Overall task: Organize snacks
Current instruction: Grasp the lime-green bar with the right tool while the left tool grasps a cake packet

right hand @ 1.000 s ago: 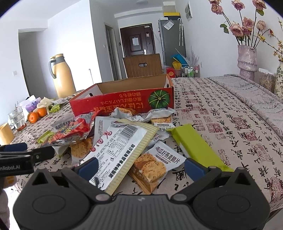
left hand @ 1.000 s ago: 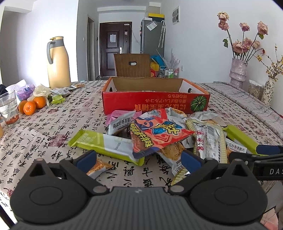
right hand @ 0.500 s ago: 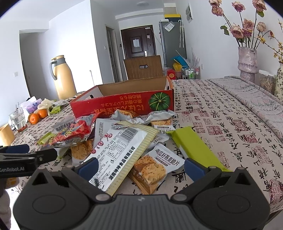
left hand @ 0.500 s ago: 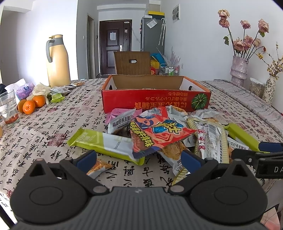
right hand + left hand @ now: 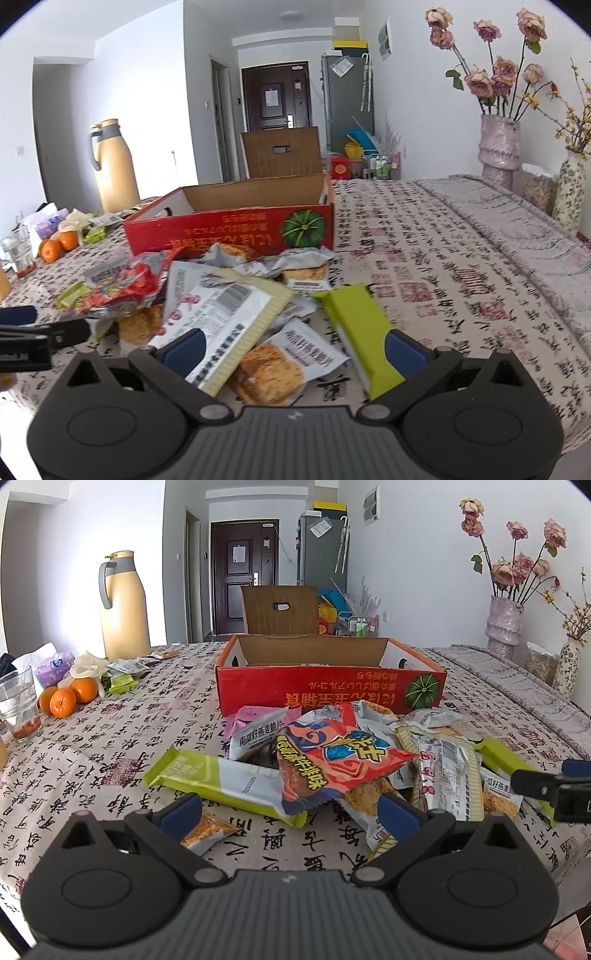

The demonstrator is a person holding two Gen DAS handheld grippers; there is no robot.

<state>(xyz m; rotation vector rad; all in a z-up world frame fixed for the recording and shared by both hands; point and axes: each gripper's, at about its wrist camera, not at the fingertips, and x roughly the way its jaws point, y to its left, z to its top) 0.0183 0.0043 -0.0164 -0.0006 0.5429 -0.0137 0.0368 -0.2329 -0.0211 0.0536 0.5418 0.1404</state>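
Eased lower and nearer the snack pile (image 5: 343,760) on the bench (image 5: 110,746), before the box (image 5: 328,690). Both jaws open, empty. Right gripper (image 5: 293,350) nearest the green bar (image 5: 360,332), long axis running away between its jaws. Left gripper (image 5: 290,812) faces the red packet (image 5: 332,764).

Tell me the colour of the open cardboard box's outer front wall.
Red, with yellow lettering and a green pumpkin picture; the cardboard box shows best in the left wrist view.

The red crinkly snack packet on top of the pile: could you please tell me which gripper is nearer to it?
Left. The left gripper sits just below the red crinkly snack packet; the right gripper is off to its right.
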